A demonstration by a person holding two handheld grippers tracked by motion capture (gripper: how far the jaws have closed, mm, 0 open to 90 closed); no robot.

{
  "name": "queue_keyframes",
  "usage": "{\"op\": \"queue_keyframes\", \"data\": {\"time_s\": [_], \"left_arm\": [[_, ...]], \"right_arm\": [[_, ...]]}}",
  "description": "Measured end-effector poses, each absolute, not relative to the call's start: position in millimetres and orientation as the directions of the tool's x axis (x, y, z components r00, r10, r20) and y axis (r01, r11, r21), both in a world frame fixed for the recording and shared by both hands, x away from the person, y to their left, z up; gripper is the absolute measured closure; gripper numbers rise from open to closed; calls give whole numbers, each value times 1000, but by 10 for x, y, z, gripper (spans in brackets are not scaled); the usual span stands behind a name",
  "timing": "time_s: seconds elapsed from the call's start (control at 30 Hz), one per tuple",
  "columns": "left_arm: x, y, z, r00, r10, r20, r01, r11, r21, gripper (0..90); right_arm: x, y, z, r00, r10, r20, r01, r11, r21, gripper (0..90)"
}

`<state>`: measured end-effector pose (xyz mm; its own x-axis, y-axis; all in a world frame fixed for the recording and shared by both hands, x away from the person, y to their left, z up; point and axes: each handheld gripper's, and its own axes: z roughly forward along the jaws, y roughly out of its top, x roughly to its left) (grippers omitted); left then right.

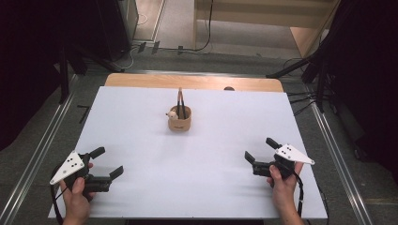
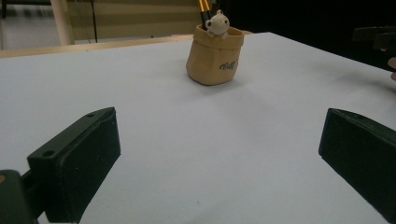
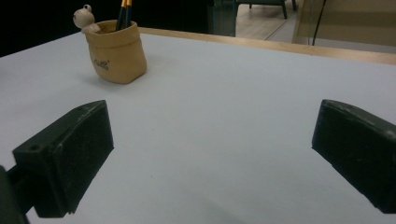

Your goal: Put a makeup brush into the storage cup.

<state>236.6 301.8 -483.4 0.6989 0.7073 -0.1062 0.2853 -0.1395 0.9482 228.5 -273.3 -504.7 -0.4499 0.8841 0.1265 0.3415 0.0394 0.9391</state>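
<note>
A tan sack-shaped pen holder [image 1: 179, 120] stands upright at the middle of the white table top, toward the far side. A small pale bear figure [image 2: 218, 24] sits on its rim and two pencils [image 1: 180, 100] stick up out of it. The same holder [image 2: 215, 56] lies ahead of the left gripper's jaws and up to the left as the holder [image 3: 116, 51] in the right gripper view. My left gripper [image 1: 109, 162] rests near the front left edge, open and empty. My right gripper [image 1: 261, 149] sits near the front right, open and empty.
The white sheet [image 1: 197, 154] covers a wooden table whose bare far edge [image 1: 192, 81] shows behind it. Metal rails [image 1: 42, 140] run along both sides on the floor, with dark stands and cables beyond the table.
</note>
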Motion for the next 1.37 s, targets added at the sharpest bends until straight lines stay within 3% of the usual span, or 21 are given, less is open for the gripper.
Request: {"op": "queue_keyframes", "data": {"time_s": [0.83,1.37], "left_arm": [[2371,3000,-4838,697,709,-105,286,-141,948,0],[2380,2983,-4837,701,706,-101,284,-147,947,0]], "right_arm": [[1838,-3278,-5110,-373,921,115,359,29,933,0],[1795,-3344,-5077,-354,929,111,353,23,935,0]]}}
